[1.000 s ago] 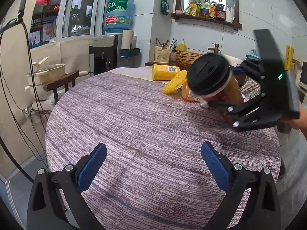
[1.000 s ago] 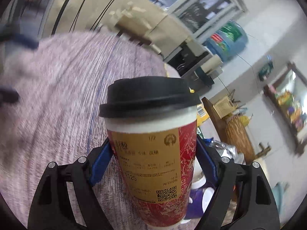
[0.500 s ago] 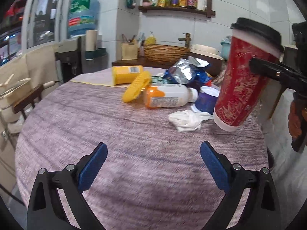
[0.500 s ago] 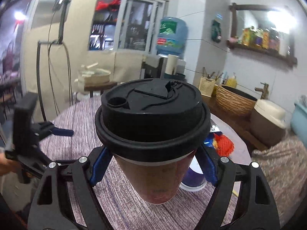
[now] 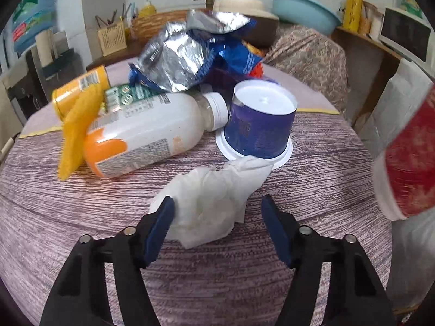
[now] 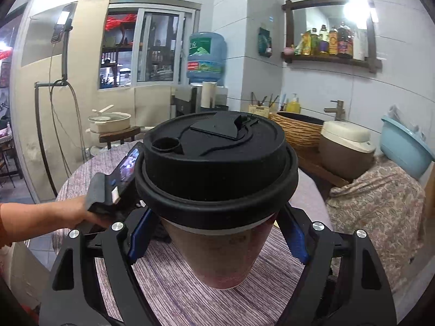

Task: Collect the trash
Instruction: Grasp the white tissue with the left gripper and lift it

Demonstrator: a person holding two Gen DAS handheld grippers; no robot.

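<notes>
A crumpled white tissue [image 5: 209,201] lies on the striped tablecloth [image 5: 81,212], between the blue pads of my left gripper [image 5: 218,217]. Its jaws are closing; the left pad touches the tissue's edge, the right pad stands apart. Behind lie a white and orange bottle [image 5: 141,138], an upturned blue cup [image 5: 261,125], a foil snack bag [image 5: 190,54] and a yellow can [image 5: 81,87]. My right gripper [image 6: 217,233] is shut on a red paper cup with a black lid [image 6: 217,160], held above the table; that cup [image 5: 407,163] shows at the right of the left wrist view.
A hand [image 6: 54,214] holds the left gripper's body beside the cup. A teal basin [image 5: 304,8], a rice cooker [image 6: 345,149] and a wicker basket [image 6: 299,127] stand behind the table. A white bag [image 5: 402,108] hangs at the right.
My left gripper has swung right and forward to the trash pile and narrowed around the tissue. The right gripper rolled the red cup upright and lifted it off to the right.
</notes>
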